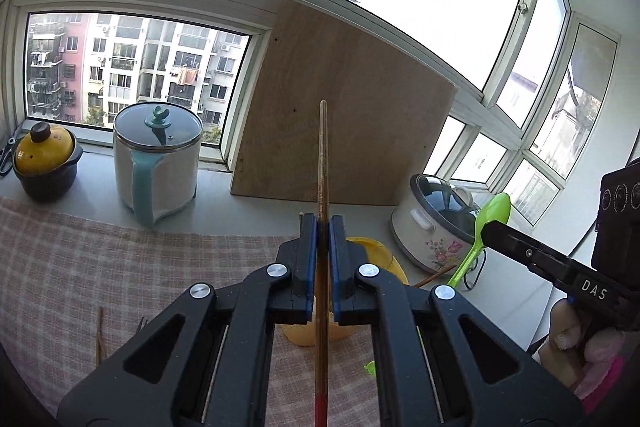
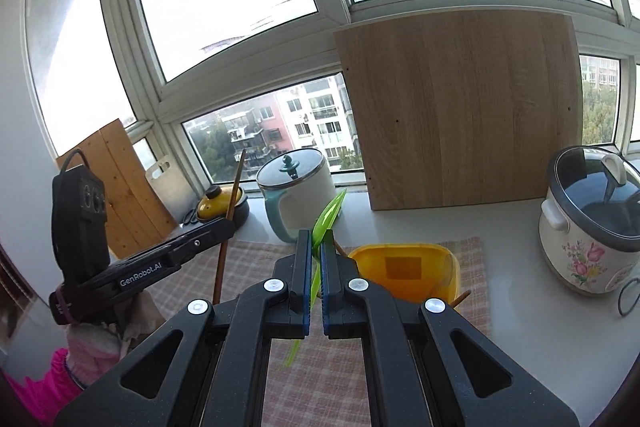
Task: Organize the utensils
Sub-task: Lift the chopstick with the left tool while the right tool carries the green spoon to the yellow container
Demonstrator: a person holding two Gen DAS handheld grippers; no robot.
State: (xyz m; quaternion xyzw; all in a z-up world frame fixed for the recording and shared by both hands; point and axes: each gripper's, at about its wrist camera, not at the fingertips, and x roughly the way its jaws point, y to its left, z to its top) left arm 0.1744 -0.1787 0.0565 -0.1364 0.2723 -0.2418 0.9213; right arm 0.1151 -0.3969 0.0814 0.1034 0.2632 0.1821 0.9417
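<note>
left gripper [image 1: 323, 227]: chopstick [image 1: 322, 155] upright | right gripper [image 2: 316, 247]: green spoon [image 2: 326, 217] bowl-up

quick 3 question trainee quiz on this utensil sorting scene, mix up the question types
1. Multiple choice: what does the left gripper hold? A) a brown wooden chopstick B) a metal fork C) a black ladle
2. True or false: the right gripper is shut on a translucent green plastic spoon.
3. Fill in: the yellow plastic container stands on the pink checked ____ .

Key
1. A, the brown wooden chopstick, clamped between the blue pads and pointing up past them.
2. True.
3. Cloth, the pink checked cloth, in front of the leaning light wooden board.
</note>
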